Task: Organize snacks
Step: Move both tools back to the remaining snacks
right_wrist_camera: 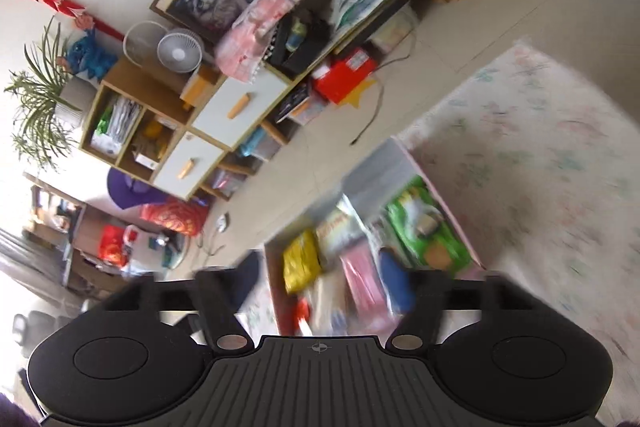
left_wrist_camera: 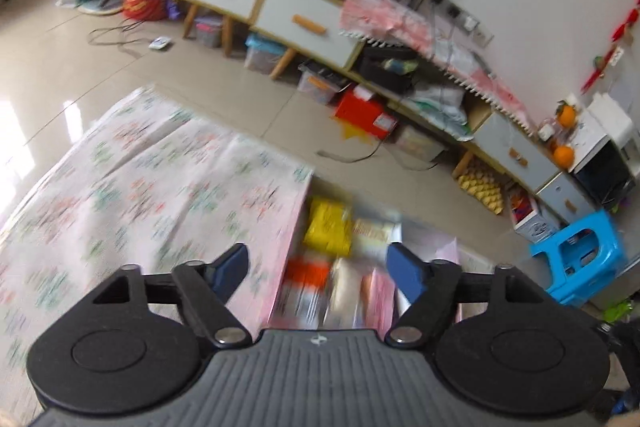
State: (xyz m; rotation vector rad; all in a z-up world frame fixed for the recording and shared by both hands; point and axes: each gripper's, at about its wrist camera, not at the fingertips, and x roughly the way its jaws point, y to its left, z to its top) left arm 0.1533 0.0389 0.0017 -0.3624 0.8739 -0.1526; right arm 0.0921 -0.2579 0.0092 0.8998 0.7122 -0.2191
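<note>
A pink box [left_wrist_camera: 298, 227] beside the table holds several snack packs, blurred by motion: a yellow pack [left_wrist_camera: 328, 231], an orange-and-white pack [left_wrist_camera: 306, 287] and a pale pack [left_wrist_camera: 346, 287]. My left gripper [left_wrist_camera: 320, 267] is open and empty above the box. In the right wrist view the same box [right_wrist_camera: 452, 215] shows a yellow pack [right_wrist_camera: 300, 261], a green pack [right_wrist_camera: 428, 231] and a pink pack [right_wrist_camera: 362, 279]. My right gripper [right_wrist_camera: 324, 279] is open and empty above it.
A table with a floral cloth [left_wrist_camera: 140, 179] lies left of the box; it also shows in the right wrist view [right_wrist_camera: 540, 155]. A blue plastic stool [left_wrist_camera: 580, 259] stands to the right. Low cabinets [left_wrist_camera: 304, 23] with clutter, a red box [left_wrist_camera: 364, 113] and cables line the far wall.
</note>
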